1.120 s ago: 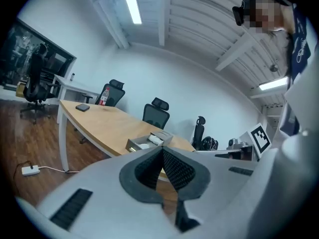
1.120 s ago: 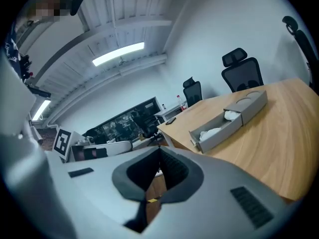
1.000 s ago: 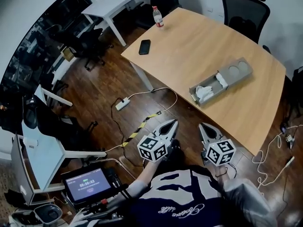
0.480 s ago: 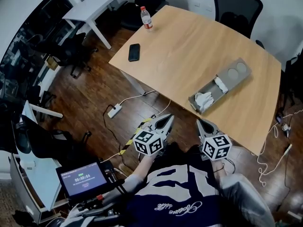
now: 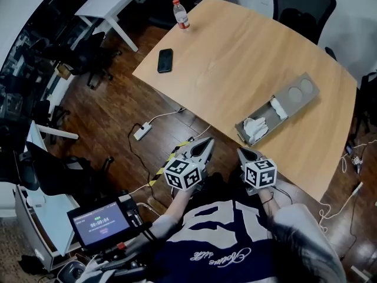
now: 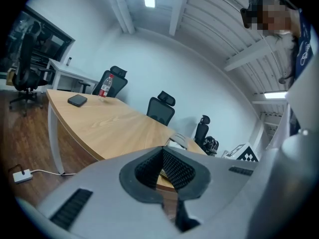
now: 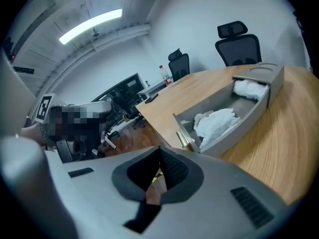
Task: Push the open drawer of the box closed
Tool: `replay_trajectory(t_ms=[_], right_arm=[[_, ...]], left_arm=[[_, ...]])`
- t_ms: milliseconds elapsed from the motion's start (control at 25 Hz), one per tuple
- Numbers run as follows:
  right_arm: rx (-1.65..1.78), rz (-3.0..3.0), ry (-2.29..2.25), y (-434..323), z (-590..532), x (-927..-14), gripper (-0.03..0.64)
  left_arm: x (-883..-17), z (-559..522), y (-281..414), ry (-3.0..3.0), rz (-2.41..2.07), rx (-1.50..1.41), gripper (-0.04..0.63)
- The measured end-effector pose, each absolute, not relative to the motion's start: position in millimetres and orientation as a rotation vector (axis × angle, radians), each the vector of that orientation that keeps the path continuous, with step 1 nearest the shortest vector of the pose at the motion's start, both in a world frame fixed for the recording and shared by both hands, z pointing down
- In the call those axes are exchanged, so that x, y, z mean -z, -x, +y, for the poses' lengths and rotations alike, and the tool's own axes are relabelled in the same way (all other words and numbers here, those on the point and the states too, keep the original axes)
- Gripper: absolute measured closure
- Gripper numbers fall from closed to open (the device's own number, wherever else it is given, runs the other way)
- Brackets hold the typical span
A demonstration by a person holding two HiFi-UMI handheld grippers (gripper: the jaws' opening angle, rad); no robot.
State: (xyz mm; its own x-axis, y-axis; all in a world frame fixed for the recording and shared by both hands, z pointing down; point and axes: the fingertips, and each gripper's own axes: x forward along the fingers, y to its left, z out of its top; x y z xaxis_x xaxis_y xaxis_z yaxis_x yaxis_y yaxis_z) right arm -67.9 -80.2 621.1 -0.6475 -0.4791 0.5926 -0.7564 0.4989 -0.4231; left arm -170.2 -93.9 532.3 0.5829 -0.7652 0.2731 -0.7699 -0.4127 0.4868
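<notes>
Compared with half a second ago, I am holding the right hand-held gripper (image 5: 240,152) a little closer to the left hand-held gripper (image 5: 209,140). The box (image 5: 297,93) is lying in the same place. Both hand-held grippers are keeping their jaws closed, with nothing between them, and both are hanging just off the near edge of the surface (image 5: 235,52).

The grey box is lying by the right part of that near edge. Its open drawer (image 5: 266,118) is pointing toward the edge and is holding a white cloth (image 5: 255,127). The drawer front is near the right hand-held gripper, not touching it.

A phone (image 5: 165,60) and a bottle (image 5: 181,14) are lying at the far left corner. An office chair (image 5: 300,2) is standing behind the surface, and a power strip (image 5: 141,132) is lying on the wooden floor (image 5: 112,111).
</notes>
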Motion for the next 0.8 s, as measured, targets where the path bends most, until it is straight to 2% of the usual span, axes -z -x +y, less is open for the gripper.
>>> replay_trajectory(t_ms=[280, 800], right_arm=[[-0.925, -2.353, -0.879, 91, -90, -634, 0.62], [-0.71, -2.29, -1.165, 85, -109, -638, 0.62]], left_arm=[[-537, -108, 185, -2.164, -1.305, -0.019, 0.594], [-539, -114, 189, -2.156, -1.311, -0.048, 0.594]])
